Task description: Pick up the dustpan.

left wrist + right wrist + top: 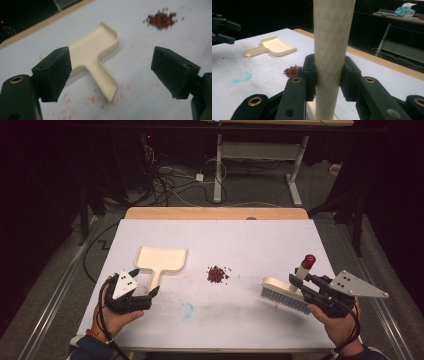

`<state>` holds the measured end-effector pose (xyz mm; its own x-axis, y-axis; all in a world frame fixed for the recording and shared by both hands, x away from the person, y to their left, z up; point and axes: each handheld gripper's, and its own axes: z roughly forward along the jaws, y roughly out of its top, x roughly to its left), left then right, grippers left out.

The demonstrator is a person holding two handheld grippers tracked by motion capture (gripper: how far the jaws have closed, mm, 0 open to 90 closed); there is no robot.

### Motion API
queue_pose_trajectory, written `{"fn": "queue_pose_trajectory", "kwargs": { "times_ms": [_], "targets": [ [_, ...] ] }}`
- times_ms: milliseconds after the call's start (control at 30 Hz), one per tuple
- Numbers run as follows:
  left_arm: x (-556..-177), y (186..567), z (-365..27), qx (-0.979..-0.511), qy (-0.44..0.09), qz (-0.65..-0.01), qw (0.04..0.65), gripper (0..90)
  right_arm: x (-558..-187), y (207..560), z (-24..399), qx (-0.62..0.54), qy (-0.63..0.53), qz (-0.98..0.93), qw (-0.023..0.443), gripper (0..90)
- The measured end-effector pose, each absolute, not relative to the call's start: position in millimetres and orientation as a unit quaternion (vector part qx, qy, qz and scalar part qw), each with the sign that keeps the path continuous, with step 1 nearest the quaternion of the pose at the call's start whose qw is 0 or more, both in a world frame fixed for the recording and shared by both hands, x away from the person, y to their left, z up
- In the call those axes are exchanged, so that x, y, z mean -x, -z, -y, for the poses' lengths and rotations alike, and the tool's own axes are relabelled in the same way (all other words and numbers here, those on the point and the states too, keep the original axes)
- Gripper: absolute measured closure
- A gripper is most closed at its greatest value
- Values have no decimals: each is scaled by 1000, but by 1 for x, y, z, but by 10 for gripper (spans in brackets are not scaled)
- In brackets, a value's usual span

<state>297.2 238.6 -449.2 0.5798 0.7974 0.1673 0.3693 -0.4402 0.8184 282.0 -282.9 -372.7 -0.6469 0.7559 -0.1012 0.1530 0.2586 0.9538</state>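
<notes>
Two grippers work over one white table (215, 235), and the pile of red crumbs (217, 274) near its middle serves as the landmark. Half of the brush (285, 293) is hard to read: in the right gripper view its cream handle (331, 50) runs out of frame at top and bottom, so neither the red cap nor the bristle head appears there. In the high view the right gripper (306, 287) covers the place where the handle meets the head. In the left gripper view the crumbs are blurred, and the far edge of the dustpan (92, 52) is cut by the near jaw.

Beyond the crumbs, off the table's far edge, stand a white desk frame (260, 165) and tangled floor cables (170, 180). A faint blue smudge (186, 310) lies nearer the person than the crumbs.

Nothing stands between crumbs and dustpan, or between crumbs and brush.

The brush sits right of the crumbs, bristles down on the table, its handle rising to a red cap (308, 261); the right gripper pinches that handle tight. The cream dustpan lies flat left of the crumbs, handle toward the person. The left gripper (142, 287) hovers just by that handle, jaws spread wide and holding nothing.
</notes>
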Motion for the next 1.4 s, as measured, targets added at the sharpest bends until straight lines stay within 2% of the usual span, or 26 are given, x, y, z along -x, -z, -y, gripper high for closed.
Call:
{"fn": "queue_pose_trajectory", "kwargs": {
  "times_ms": [400,467,500,600,833,967,1000,1067,1267,1400],
  "targets": [
    [-292,457,-242,-805,-272,-386,358,189,-290,376,280,-310,-522,-743,284,697],
    [-292,457,-243,-805,-274,-399,343,191,-289,375,278,-306,-521,-744,284,697],
    [-295,454,-244,-799,-269,-426,327,200,-289,375,277,-306,-520,-745,283,697],
    [-298,451,-245,-789,-256,-451,329,206,-289,376,276,-303,-519,-747,283,697],
    [-326,455,-231,-799,-220,-473,300,218,-292,378,274,-306,-512,-752,280,697],
    [-350,470,-223,-802,-207,-485,282,243,-292,380,273,-309,-509,-752,281,697],
    [-362,482,-223,-805,-183,-494,271,245,-292,380,273,-310,-509,-753,280,697],
    [-371,489,-227,-798,-163,-510,278,264,-292,380,272,-308,-509,-754,280,697],
    [-371,478,-237,-786,-169,-507,312,265,-291,380,273,-306,-508,-754,282,697],
    [-374,483,-233,-794,-150,-506,303,280,-294,382,272,-309,-504,-757,279,697]
  ]
}}
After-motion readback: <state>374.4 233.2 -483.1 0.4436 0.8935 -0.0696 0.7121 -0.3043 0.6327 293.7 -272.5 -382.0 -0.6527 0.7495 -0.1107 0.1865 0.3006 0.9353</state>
